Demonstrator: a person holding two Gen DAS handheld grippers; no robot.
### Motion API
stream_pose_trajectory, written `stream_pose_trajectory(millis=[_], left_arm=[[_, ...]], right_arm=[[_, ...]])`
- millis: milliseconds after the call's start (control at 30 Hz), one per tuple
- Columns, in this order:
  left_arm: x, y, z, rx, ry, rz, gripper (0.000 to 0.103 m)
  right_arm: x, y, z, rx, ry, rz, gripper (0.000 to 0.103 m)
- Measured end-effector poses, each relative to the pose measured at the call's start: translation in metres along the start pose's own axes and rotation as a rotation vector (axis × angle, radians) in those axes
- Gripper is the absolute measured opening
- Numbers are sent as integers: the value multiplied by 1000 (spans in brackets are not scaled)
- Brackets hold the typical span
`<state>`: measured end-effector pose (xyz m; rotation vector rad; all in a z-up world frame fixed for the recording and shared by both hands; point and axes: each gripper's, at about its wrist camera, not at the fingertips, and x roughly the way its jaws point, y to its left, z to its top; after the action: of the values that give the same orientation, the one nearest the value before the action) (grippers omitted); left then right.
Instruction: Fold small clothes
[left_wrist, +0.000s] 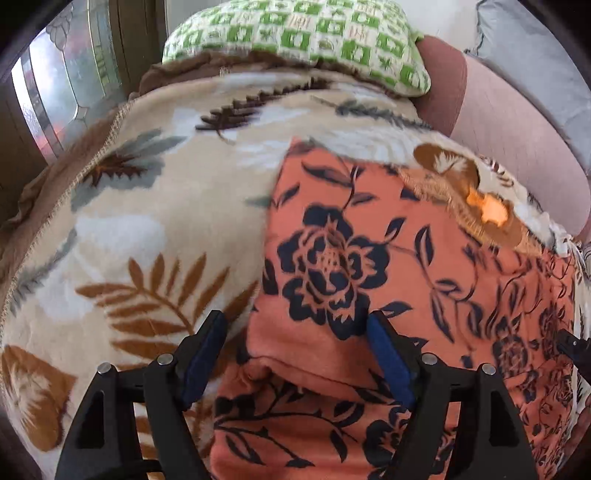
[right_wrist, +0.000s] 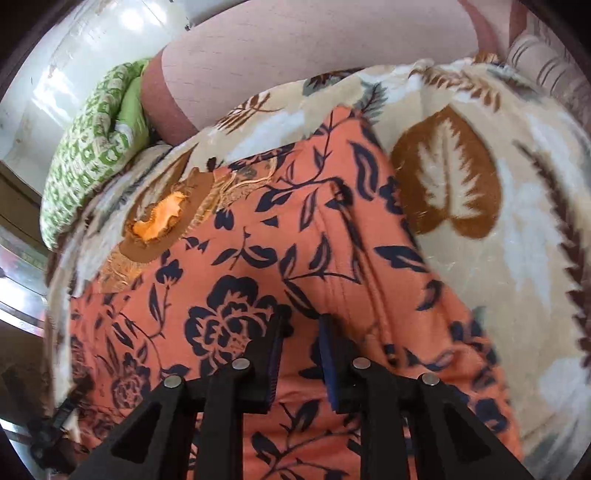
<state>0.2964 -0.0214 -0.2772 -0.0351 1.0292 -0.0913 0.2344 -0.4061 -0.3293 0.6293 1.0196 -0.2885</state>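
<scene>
Cloth (left_wrist: 369, 229) lies on blanket (left_wrist: 140, 206); left gripper (left_wrist: 295, 325) wide open, right gripper (right_wrist: 301, 328) narrowly open, both empty. Better pinch the edge only.

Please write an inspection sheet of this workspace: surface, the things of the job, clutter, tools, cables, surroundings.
Surface: a bed covered by a beige leaf-print blanket; the blanket has a torn hole showing orange beneath.
Job's things: one orange floral garment lies on the blanket, with a fold or seam ridge across it near the left tool.
Clutter: a green checked pillow at the far end of the bed.
Tools: left tool wide open, over the garment's edge; right tool with only a narrow gap between its pads, low over the garment; whether it pinches cloth cannot be told.
Cables: nothing seen.
Surroundings: pink headboard, window at the left.
</scene>
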Motion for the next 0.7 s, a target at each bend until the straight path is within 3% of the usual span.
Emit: stream_pose_trajectory(millis=[100, 200, 367, 500, 567, 633, 667, 700], left_arm=[[-7, -1, 2, 3, -46, 27, 79], [-5, 6, 1, -36, -29, -9, 79], [6, 14, -1, -51, 13, 14, 79], [6, 18, 1, -84, 24, -6, 79], [6, 20, 3, -102, 22, -13, 79], [4, 21, 5, -114, 9, -26, 79], [2, 21, 6, -110, 1, -31, 79], [1, 20, 7, -99, -6, -31, 79]], right_arm=[[-13, 16, -2, -83, -47, 42, 26], [-22, 63, -1, -215, -75, 149, 26], [-14, 148, 7, -394, -24, 290, 26], [38, 198, 2, -474, 269, 241, 27], [63, 202, -1, -458, 324, 174, 27], [80, 199, 4, -390, 310, 179, 27], [79, 199, 9, -376, 268, 192, 25], [77, 201, 16, -383, 168, 164, 25]])
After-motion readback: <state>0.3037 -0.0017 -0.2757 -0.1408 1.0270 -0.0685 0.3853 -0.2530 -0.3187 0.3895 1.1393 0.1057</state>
